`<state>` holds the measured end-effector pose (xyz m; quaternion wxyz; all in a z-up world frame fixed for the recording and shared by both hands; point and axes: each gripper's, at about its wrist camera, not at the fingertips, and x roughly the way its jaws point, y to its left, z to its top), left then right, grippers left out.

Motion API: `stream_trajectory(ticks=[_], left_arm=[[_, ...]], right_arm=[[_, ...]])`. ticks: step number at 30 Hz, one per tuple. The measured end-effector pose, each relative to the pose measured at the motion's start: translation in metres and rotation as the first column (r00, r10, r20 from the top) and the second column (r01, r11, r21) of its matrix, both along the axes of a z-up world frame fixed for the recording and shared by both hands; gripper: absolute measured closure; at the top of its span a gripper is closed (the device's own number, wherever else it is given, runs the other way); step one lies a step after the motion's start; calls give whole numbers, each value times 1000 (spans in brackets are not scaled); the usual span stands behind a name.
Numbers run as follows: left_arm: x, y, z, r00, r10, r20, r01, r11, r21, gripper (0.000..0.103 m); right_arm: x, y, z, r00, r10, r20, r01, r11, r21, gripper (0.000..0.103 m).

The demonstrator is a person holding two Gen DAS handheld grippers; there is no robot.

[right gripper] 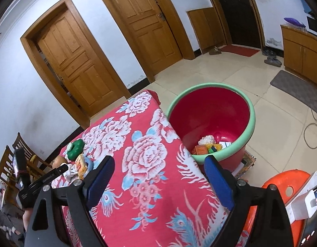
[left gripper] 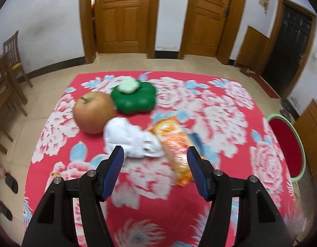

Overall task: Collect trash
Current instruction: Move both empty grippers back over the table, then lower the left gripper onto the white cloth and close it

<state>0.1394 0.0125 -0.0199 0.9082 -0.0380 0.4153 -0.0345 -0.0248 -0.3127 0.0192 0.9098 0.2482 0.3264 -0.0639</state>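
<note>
One crumpled white tissue (left gripper: 133, 140) and one orange wrapper (left gripper: 174, 144) lie touching on the table (left gripper: 220, 107) w/ red floral cloth, beside one apple (left gripper: 93, 114) and one green flower-shaped box (left gripper: 135, 99). Tiled floor, two wooden doors behind. Left claw (left gripper: 156, 160) wide, empty, just short of the tissue. Right claw (right gripper: 159, 169) wide, empty (over the table edge), near one red basin (right gripper: 209, 113) holding scraps.

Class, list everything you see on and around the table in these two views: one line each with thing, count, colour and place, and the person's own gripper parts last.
apple: 1, reddish, table, left
flower-shaped container: 1, green, behind apple
crumpled tissue: 1, white, table centre
snack wrapper: 1, orange, beside tissue
tablecloth: 1, red floral
basin: 1, red with green rim, floor, holding trash
stool: 1, orange, floor
left gripper: open, empty
right gripper: open, empty
</note>
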Motion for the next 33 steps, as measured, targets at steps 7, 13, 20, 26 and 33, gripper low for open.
stream_trajectory(ticks=[7, 13, 20, 26, 33], left_arm=[[25, 25, -28, 995, 84, -52, -83, 997, 5, 40], [37, 37, -44, 988, 130, -78, -135, 989, -53, 36], [40, 38, -49, 994, 91, -64, -97, 991, -95, 62], [28, 41, -40, 997, 47, -55, -54, 988, -142, 76], [-4, 58, -21, 999, 42, -18, -44, 987, -152, 76]], right_arm=[[-3, 12, 8, 1000, 18, -4, -18, 1000, -22, 12], [-4, 18, 16, 1000, 29, -3, -29, 999, -34, 12], [-1, 28, 15, 998, 59, -13, -59, 998, -28, 12], [3, 41, 17, 995, 98, -15, -98, 995, -29, 12], [14, 65, 23, 985, 175, -8, -175, 983, -49, 12]])
